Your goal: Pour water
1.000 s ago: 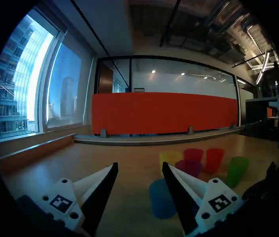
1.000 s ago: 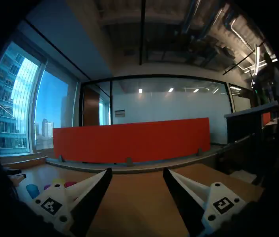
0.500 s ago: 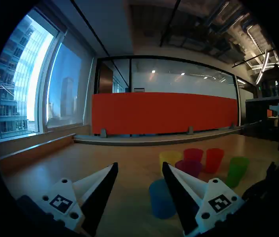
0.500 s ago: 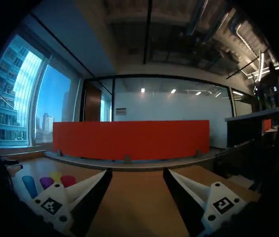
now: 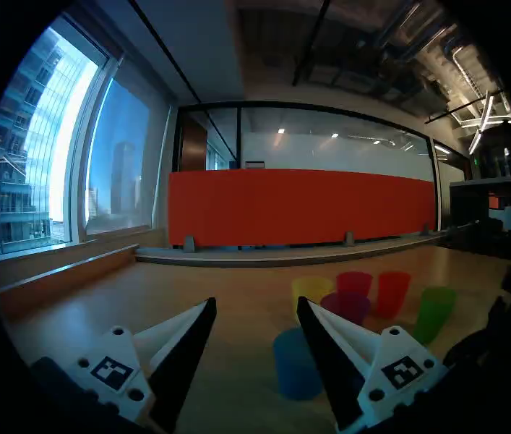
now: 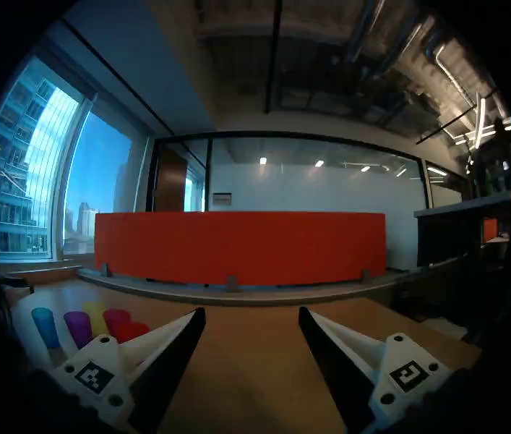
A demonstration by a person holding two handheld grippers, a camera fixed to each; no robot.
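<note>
Looking forward along the left gripper (image 5: 254,307), its two white, black-edged fingers stand spread apart with nothing between them, low over a wooden table (image 5: 241,304). Six plastic cups stand upright in a loose cluster to the front right. A blue cup (image 5: 291,365) is nearest, partly hidden behind the right-hand finger. Behind it stand a purple cup (image 5: 347,305), a yellow cup (image 5: 311,287), a pink cup (image 5: 354,281) and a red cup (image 5: 392,291), close together. A green cup (image 5: 434,312) stands farthest right. An orange partition (image 5: 298,206) runs along the far edge of the table, and a tall window (image 5: 53,166) fills the left wall.

In the right gripper view, the right gripper (image 6: 251,318) is also spread wide and empty above bare tabletop. Five of the cups show at the far left edge, well apart from its fingers: blue, purple, yellow, pink and red.
</note>
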